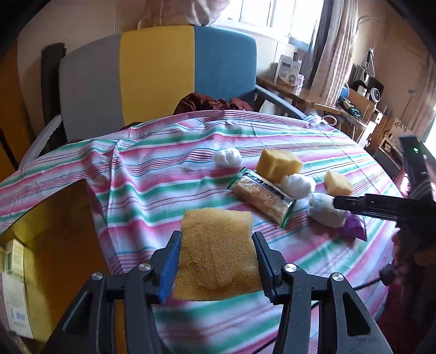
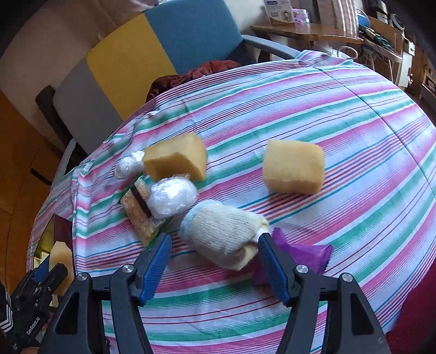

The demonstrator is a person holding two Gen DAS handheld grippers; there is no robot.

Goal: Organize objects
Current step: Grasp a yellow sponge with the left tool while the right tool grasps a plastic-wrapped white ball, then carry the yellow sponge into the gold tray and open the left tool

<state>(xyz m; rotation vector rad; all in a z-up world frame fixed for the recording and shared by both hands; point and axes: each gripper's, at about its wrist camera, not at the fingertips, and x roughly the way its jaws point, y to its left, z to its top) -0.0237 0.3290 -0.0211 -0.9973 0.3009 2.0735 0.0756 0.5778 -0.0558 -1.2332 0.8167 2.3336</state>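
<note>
A grey, yellow and blue upholstered chair stands behind the pink-and-green striped tablecloth; daylight enters a curtained window, possibly over a cluttered wooden desk.

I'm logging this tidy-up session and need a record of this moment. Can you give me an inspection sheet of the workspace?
Surface: striped tablecloth, wrinkled at the near-left corner.
Job's things: flat sponge in the left gripper; two sponge blocks; rolled sock; snack bar; two plastic-wrapped balls; purple wrapper under the sock.
Clutter: dark red cloth on the chair.
Grippers: left gripper shut on the sponge; right gripper open around the sock.
Cables: black cord at the table's right edge.
Surroundings: window, curtains, crowded side desk.
</note>
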